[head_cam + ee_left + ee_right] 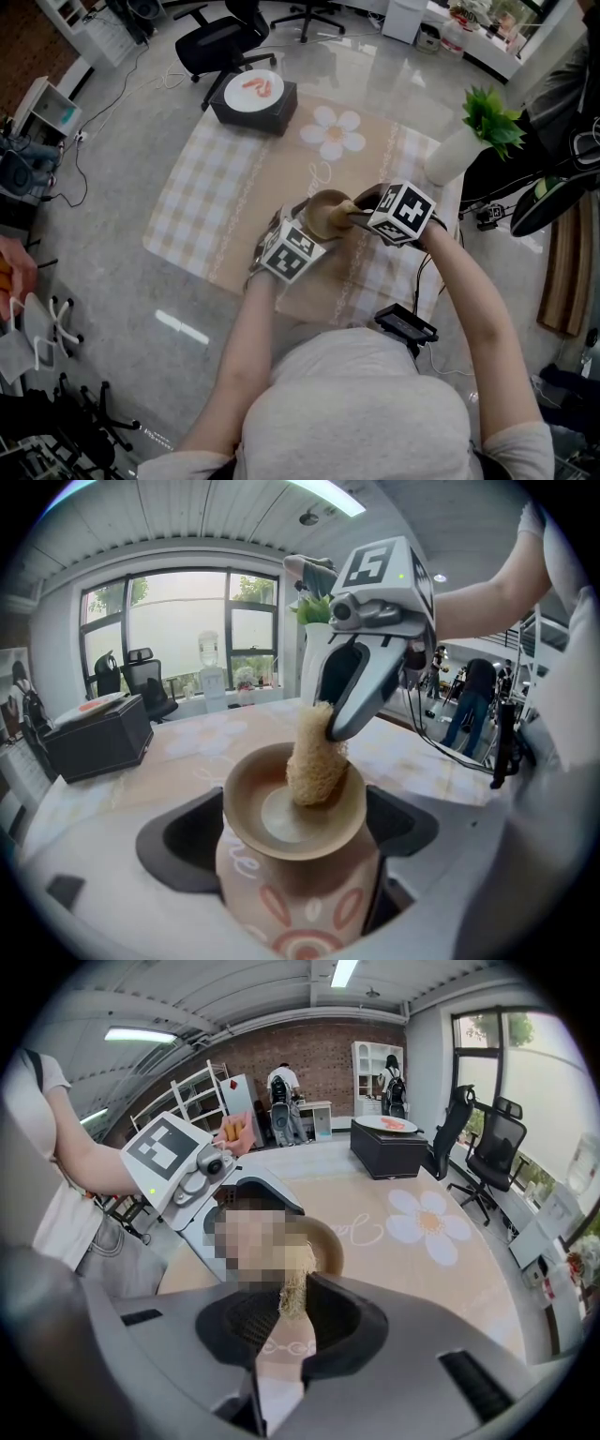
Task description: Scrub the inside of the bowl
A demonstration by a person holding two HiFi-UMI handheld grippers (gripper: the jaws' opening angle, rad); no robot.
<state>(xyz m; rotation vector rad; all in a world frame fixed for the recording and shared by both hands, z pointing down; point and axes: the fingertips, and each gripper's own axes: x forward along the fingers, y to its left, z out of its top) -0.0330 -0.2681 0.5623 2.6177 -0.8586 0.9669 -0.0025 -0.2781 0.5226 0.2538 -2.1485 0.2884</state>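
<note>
- At the table's centre, the left gripper (304, 228) clamps the bowl (302, 904) from 7 o'clock.
- The right gripper (287, 1303), coming from 3 o'clock, pinches a loofah (315, 759) pressed inside the bowl.
- The bowl is mostly hidden in the right gripper view.

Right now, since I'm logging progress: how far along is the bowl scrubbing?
Done: left gripper clamps the bowl, right gripper grips the loofah. In hand: loofah pressed against the bowl's inner wall. Left: how much is scrubbed can't be told.
</note>
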